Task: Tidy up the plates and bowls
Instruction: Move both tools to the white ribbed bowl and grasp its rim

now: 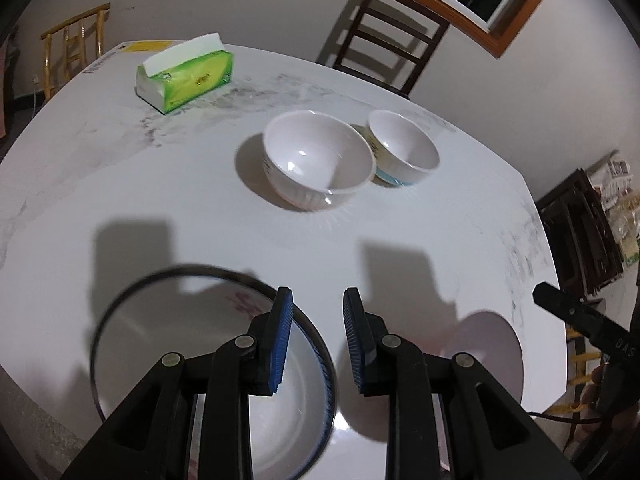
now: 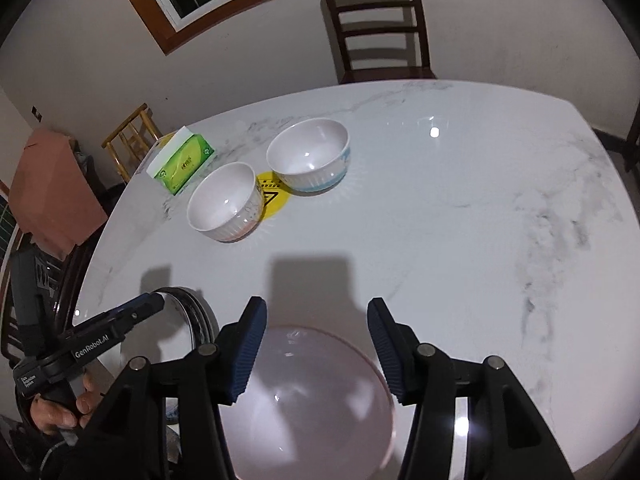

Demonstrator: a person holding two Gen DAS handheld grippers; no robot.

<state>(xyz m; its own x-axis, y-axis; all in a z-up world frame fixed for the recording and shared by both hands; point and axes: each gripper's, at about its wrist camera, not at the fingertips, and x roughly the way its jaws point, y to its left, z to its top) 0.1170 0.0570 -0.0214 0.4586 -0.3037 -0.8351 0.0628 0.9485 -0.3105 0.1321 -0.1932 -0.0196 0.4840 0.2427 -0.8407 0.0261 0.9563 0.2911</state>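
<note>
Two white bowls stand side by side mid-table: a ribbed one (image 1: 318, 160) (image 2: 224, 202) and one with a blue band (image 1: 402, 148) (image 2: 310, 156). A dark-rimmed plate (image 1: 160, 320) (image 2: 196, 312) lies near the front edge under my left gripper (image 1: 316, 340), which is open with its fingers straddling the plate's right rim. A pink-rimmed plate (image 2: 312, 400) (image 1: 486, 344) lies under my right gripper (image 2: 316, 350), which is open above it and empty.
A green tissue box (image 1: 186, 76) (image 2: 182, 164) sits at the table's far left. A yellow sticker (image 2: 274, 196) lies between the bowls. A dark chair (image 2: 380, 28) stands behind the marble table (image 2: 480, 220); a yellow chair (image 1: 74, 44) stands at the left.
</note>
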